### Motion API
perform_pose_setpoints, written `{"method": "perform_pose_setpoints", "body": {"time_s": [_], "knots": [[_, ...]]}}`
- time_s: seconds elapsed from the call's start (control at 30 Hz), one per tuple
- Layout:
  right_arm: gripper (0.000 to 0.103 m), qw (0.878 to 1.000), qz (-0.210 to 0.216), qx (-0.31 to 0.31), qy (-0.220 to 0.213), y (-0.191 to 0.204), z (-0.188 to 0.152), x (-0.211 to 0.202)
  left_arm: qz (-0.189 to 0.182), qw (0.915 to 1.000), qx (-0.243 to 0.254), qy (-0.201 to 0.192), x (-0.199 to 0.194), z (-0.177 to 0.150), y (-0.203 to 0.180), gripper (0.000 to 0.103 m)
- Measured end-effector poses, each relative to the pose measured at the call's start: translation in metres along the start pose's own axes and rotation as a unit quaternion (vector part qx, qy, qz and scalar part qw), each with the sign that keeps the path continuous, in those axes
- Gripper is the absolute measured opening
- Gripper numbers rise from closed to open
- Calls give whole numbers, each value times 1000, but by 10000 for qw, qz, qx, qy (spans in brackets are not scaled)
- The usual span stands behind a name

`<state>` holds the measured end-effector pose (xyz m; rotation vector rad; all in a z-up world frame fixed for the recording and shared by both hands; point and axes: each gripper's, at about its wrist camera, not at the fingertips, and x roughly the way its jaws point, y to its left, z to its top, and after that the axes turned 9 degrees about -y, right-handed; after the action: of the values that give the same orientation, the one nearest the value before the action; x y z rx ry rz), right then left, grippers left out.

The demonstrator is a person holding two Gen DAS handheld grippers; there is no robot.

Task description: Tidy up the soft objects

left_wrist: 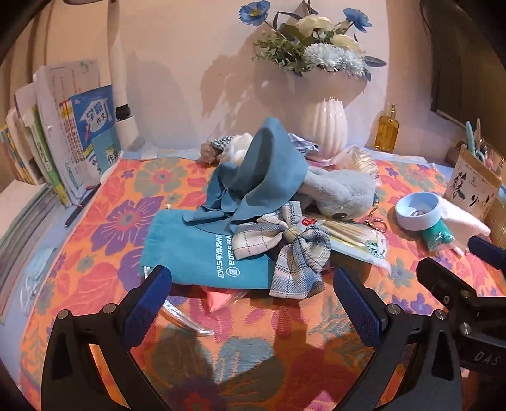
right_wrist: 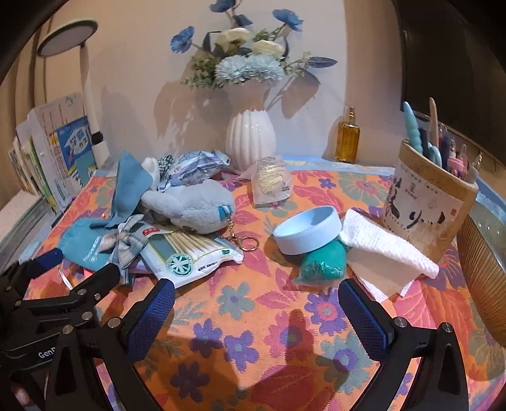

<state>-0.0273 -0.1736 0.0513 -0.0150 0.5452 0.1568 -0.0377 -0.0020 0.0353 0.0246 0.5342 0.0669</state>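
A: Left gripper is spread wide, holding nothing, just short of the teal drawstring pouch and plaid bow. Right gripper is wide too, near the white cloth.

B: Risk?

A: The heap's tangled; grabbing the bow could drag the cotton-swab packet along.

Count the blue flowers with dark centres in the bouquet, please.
3 show: one at upper left, one at the top, cut by the frame edge, and one at upper right of the white vase. Leaves may hide more.
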Motion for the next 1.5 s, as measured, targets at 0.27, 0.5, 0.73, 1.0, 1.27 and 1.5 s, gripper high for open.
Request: {"method": "perform_pose_setpoints", "body": {"time_s": [0.27, 0.5, 0.73, 1.0, 1.27, 1.5], "knots": [[103, 10000, -26, -5, 22, 0, -1, 0, -61, 9999, -111, -12, -1, 0, 5, 102], [103, 10000, -48, -24, 44, 0, -1, 2, -75, 9999, -112, 13, -1, 0, 4, 102], [103, 10000, -42, -32, 52, 0, -1, 3, -84, 9999, -132, 42, 1, 0, 4, 102], [103, 10000, -32, -31, 73, 0, -1, 4, -74, 9999, -131, 55, 1, 0, 4, 102], [103, 10000, -34, -27, 77, 0, -2, 4, -88, 9998, -137, 61, 2, 0, 5, 102], [103, 10000, -25, -26, 88, 0, -2, 4, -87, 9999, -136, 58, 1, 0, 4, 102]]}}
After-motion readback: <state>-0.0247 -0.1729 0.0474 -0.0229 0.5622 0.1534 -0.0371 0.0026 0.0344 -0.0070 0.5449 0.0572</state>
